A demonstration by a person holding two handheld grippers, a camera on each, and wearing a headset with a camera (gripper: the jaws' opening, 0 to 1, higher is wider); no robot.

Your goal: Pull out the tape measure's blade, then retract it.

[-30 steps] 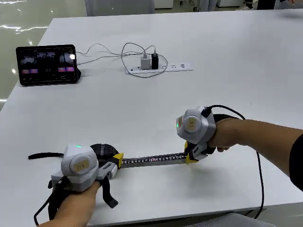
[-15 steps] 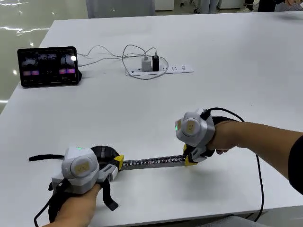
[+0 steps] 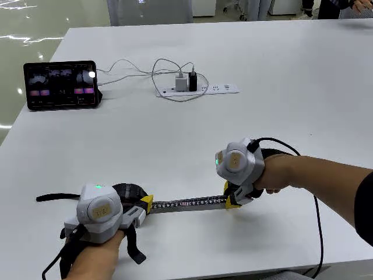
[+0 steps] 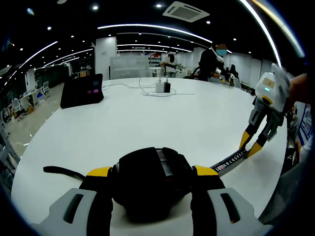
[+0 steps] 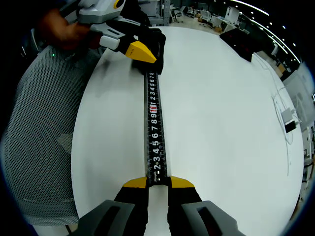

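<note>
Left gripper (image 4: 152,172): my fingers are clamped on either side of the round black tape measure case (image 4: 150,189). The case sits on the white bench (image 3: 280,76), near its front edge.

Right gripper (image 5: 158,183): fingers pinched almost together on the free end of the black blade with white numerals (image 5: 153,123).

The blade is drawn out and runs straight between the two grippers, numerals up. It is low along the bench; I cannot tell whether it touches.

A black strap (image 3: 55,197) trails left from the case.

Well apart, toward the far side, a dark tablet (image 3: 60,85) is propped up with its screen lit. Beside it is a white power strip (image 3: 217,88) with a white and a black plug and looped white cables (image 3: 157,67).
</note>
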